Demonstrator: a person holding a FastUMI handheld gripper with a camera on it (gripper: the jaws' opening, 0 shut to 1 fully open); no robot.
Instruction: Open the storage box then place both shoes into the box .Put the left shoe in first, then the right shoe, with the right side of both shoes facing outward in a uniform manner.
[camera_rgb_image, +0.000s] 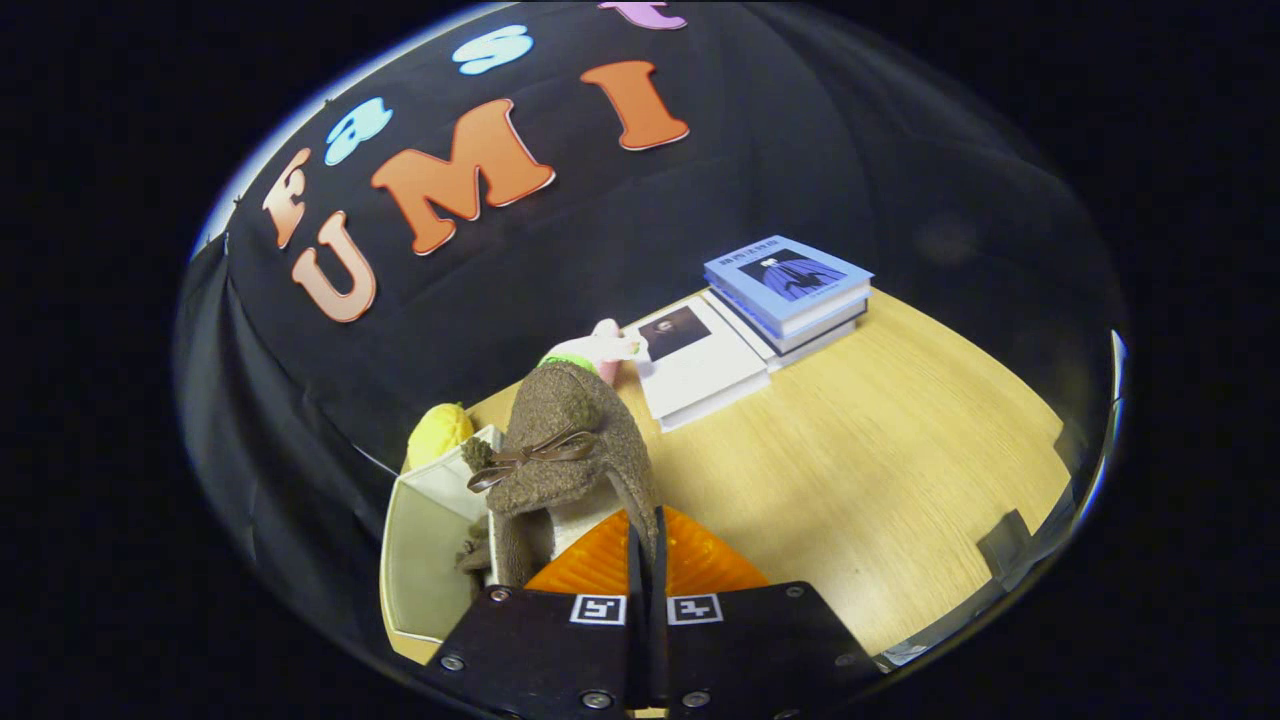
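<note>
A brown fuzzy shoe (565, 440) with a brown bow hangs just ahead of my fingers, toe pointing away from me. My gripper (647, 535) is shut on the thin edge of its opening, with the fingers pressed close together. The shoe hovers over the open white storage box (425, 540), which stands on the table to the left of the fingers. Part of a second brown shoe (472, 555) shows inside the box, low against its wall and mostly hidden by the held shoe.
A yellow soft toy (438, 432) sits behind the box and a pink and green toy (603, 347) beyond the shoe. Past them lie a white book (700, 375) and a stack of blue books (790, 290). The wooden table (860, 470) spreads to the right, with a dark patch (1005, 545) near its edge.
</note>
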